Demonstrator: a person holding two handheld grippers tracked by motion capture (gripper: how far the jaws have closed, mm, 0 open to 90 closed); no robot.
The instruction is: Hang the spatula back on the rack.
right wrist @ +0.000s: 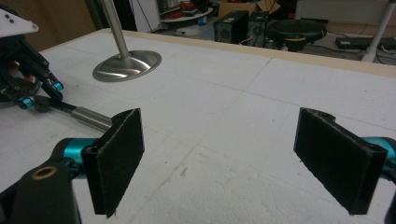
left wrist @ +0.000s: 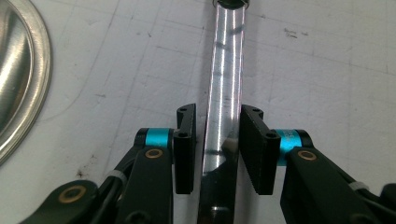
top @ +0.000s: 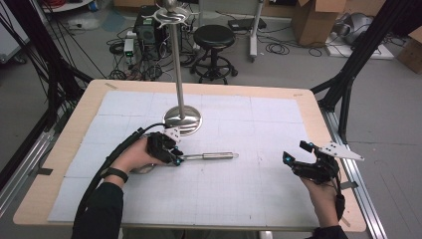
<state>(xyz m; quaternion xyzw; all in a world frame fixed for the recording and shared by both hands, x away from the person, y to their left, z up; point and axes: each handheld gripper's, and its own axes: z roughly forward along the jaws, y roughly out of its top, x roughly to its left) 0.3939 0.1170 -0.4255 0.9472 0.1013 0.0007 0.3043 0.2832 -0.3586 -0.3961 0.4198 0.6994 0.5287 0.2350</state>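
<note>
From above, a metal rod (top: 211,156) lies flat on the white mat (top: 239,189) that covers the desk (top: 74,124), near the middle and just in front of the round base of a tall metal stand (top: 183,120). Its long axis runs almost straight across the desk, with the narrowed tip pointing toward the person's right and the other end under the left gripper (top: 175,158). The left hand (top: 133,157) holds that gripper low over the rod's left end. The right gripper (top: 297,152) sits well apart, near the desk's right edge, with its jaws spread.

In the left gripper view the rod runs up the middle of the picture, lengthwise between the two black jaws and pointing away from the camera. The right jaw lies against the rod's side; the left one shows a thin gap, so I can't tell whether the left gripper (left wrist: 217,140) truly pinches it.

In the right gripper view the right gripper (right wrist: 233,154) has its jaws wide apart over bare mat. Beyond, the rod (right wrist: 91,117) lies level, leading left to the left gripper (right wrist: 39,95), with the stand's base (right wrist: 127,65) behind it.
</note>
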